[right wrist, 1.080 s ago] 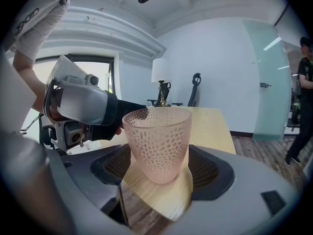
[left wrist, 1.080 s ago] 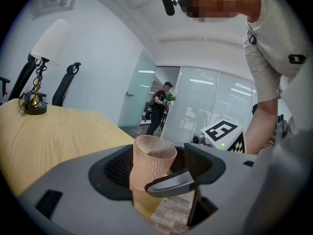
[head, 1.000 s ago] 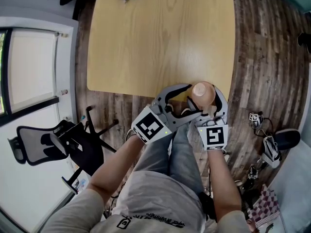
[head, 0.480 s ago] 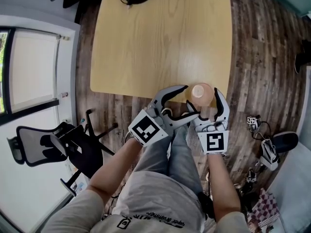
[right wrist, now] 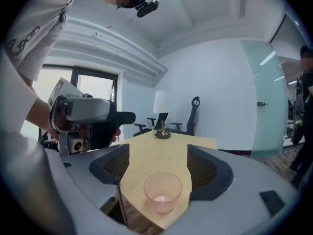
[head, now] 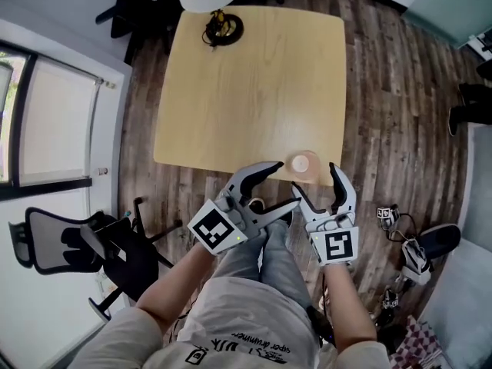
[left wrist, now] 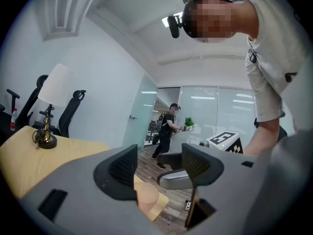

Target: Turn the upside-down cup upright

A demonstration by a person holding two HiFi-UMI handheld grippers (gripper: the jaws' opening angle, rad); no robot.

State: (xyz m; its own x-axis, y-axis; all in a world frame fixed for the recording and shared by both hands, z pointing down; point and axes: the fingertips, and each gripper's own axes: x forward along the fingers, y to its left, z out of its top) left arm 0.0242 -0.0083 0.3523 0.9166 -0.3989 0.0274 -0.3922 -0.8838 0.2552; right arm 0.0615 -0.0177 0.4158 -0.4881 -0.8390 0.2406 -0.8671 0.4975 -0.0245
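- Cup (head: 303,164) on the table (head: 246,91), right by its 5 o'clock corner.
- Lamp (head: 221,28) on the table, far edge, 11 o'clock.
- Office chair (head: 69,241) on the floor (head: 400,91), 8 o'clock off the table.

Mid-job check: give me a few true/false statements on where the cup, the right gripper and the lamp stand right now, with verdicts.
1. The cup stands upright, mouth up. True.
2. The right gripper is shut on the cup. False: its fingers stand apart, having just opened wider, and the cup stands free ahead of them.
3. The cup sits by the edge of the table nearest the person. True.
4. The lamp touches the cup. False: it stands at the table's far edge, well apart from the cup.
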